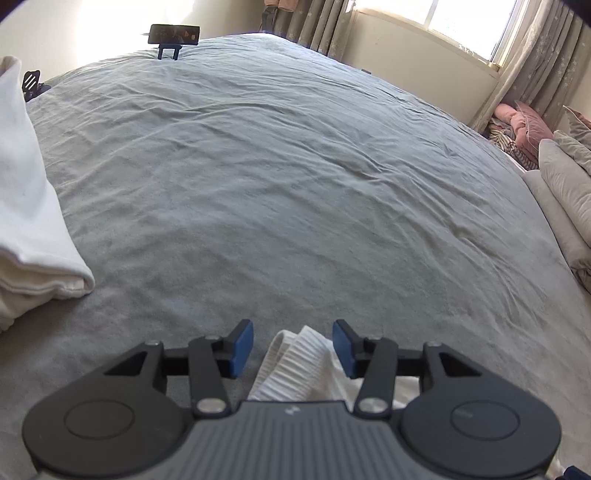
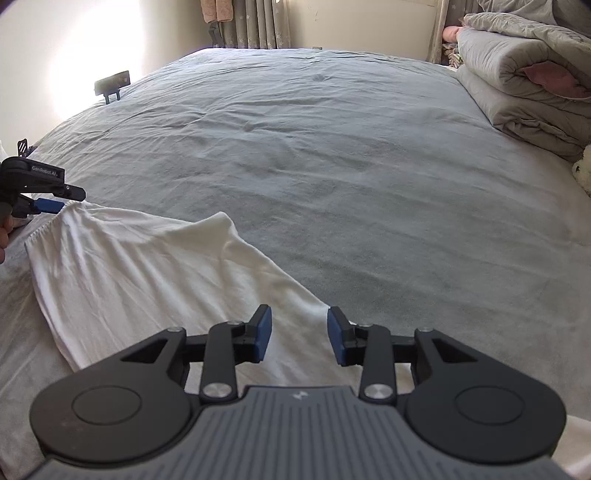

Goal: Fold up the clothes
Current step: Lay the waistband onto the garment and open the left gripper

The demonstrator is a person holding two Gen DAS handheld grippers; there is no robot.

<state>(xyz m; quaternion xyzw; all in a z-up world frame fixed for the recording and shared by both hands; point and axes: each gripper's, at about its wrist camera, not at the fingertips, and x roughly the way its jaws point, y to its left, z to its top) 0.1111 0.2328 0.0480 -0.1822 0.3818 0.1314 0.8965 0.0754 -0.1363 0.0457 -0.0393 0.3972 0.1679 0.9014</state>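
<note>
A white garment (image 2: pixel 147 266) lies spread on the grey bed sheet (image 2: pixel 332 166), its ribbed, gathered edge toward the left. In the left wrist view my left gripper (image 1: pixel 292 349) stands open, with a bunched ribbed corner of the garment (image 1: pixel 301 363) lying between the blue pads and close to the right one. The right wrist view shows that left gripper (image 2: pixel 55 205) at the garment's far left corner. My right gripper (image 2: pixel 300 338) is open just above the garment's near right edge, with cloth under the gap and neither pad pressing on it.
A folded white cloth stack (image 1: pixel 33 229) lies at the left of the bed. A phone on a blue stand (image 1: pixel 173 35) sits at the far edge. A folded grey duvet (image 2: pixel 524 85) and a white plush toy (image 2: pixel 583 170) occupy the right side.
</note>
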